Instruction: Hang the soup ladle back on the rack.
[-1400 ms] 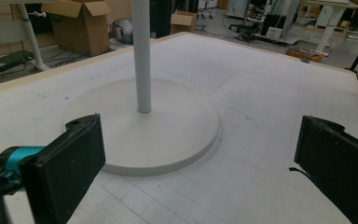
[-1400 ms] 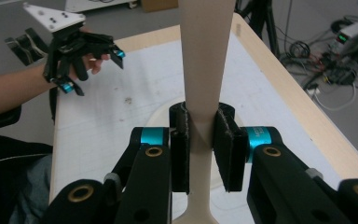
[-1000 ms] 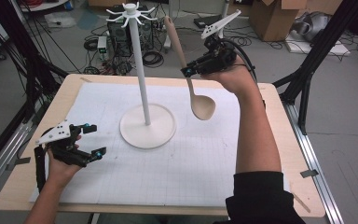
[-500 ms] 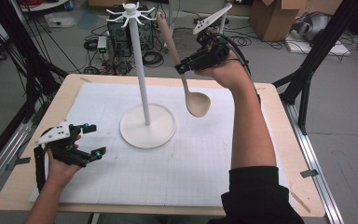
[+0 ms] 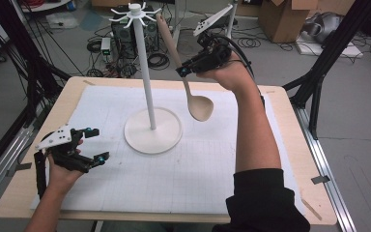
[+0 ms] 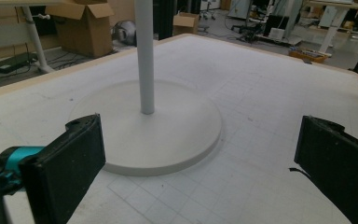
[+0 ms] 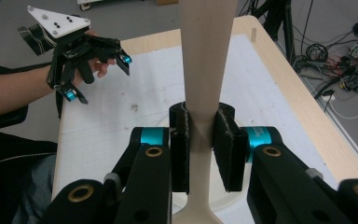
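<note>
The fingers of the right gripper are clamped on the narrow neck of a beige wooden spoon, one black pad on each side of the handle, with no gap showing in the right gripper view. In the high view that gripper is raised above the far part of the table, and the spoon hangs from it tilted: bowl down and toward the person, clear of the white mat, handle end up and away, close beside the pronged top of the white rack.

Nearest the person, the left gripper rests low over the near left part of the mat, its jaws spread wide and holding nothing. In the left gripper view its two black pads stand far apart at the picture's edges, with bare gridded mat between them.

Farther out, the rack's round base lies flat on the mat, its post upright from the centre. In the high view the spoon's bowl hangs just to the right of that base.

Beyond the table lie cables and cardboard boxes on the floor.
</note>
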